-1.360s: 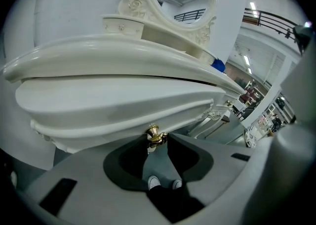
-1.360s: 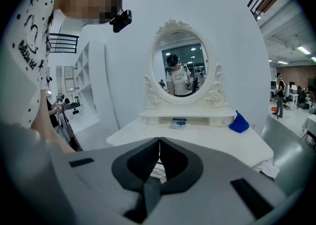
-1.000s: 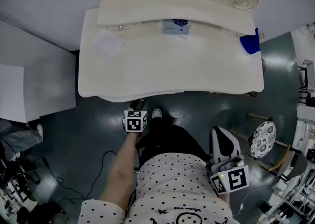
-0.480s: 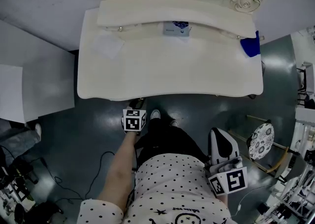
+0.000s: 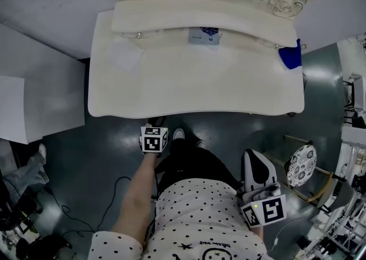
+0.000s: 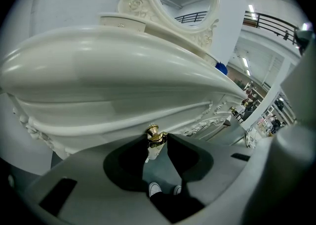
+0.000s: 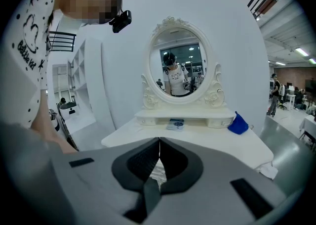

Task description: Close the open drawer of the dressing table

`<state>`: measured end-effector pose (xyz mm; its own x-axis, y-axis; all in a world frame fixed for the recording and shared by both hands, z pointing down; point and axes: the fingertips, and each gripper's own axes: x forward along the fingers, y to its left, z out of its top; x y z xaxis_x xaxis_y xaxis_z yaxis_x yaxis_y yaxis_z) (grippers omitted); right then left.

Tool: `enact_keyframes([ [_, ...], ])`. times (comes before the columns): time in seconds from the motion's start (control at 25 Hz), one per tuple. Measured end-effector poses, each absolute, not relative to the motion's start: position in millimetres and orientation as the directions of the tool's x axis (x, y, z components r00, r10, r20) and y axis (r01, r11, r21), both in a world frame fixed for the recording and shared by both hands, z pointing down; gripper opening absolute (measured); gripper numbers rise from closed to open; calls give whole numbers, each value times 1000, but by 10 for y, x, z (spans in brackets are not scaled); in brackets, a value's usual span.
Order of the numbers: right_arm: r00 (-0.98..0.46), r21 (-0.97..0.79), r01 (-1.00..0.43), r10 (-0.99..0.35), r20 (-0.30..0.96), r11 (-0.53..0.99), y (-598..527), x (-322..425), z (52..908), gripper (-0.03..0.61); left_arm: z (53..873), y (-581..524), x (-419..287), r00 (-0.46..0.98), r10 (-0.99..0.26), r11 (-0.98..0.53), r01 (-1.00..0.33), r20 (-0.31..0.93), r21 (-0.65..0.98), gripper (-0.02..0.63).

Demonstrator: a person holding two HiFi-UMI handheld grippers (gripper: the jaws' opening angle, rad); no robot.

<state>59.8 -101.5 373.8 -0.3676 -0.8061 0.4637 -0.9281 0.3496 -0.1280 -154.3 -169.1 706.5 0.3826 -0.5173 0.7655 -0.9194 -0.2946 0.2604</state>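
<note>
Looking down from the head view, I find the cream-white carved dressing table [image 5: 194, 82] standing squarely ahead of the operator, its oval mirror [image 7: 178, 66] against the wall at the back. The left gripper [image 5: 155, 123] is up against the table's front edge, its tips reaching under the overhanging tabletop. In the left gripper view its jaws stand spread, with the small gold drawer knob [image 6: 154, 135] sitting in the gap between the tips. The knob lies close to both pads, and I cannot tell whether either touches it. The white moulded drawer front [image 6: 89, 132] carrying that knob lies tucked beneath the tabletop's lip. The head view hides it under the tabletop, so I cannot confirm whether it is fully home. The right gripper [image 7: 159, 145] hangs well back from the table at the operator's right side, aimed towards the mirror, its jaws pressed together tip to tip. On the tabletop I note a crumpled blue cloth [image 5: 290, 56] at the right rear corner, a small blue-and-white packet [image 5: 205, 35] at the rear centre, and a white paper sheet [image 5: 126, 53] at the left. A round patterned stool [image 5: 301, 164] stands on the dark floor to the right.
</note>
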Motion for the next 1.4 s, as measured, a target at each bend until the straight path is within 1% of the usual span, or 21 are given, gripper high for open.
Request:
enact_keyframes([
  [0.8, -379, -131, -923, -801, 463, 362, -1148, 674, 3732, 9, 7064, -1759, -1560, 334, -538, -212, -942, 774, 260, 135],
  [1.4, -375, -134, -925, -809, 453, 355, -1024, 765, 3700, 9, 7060, -1747, -1560, 316, -545, -201, -948, 777, 245, 140],
])
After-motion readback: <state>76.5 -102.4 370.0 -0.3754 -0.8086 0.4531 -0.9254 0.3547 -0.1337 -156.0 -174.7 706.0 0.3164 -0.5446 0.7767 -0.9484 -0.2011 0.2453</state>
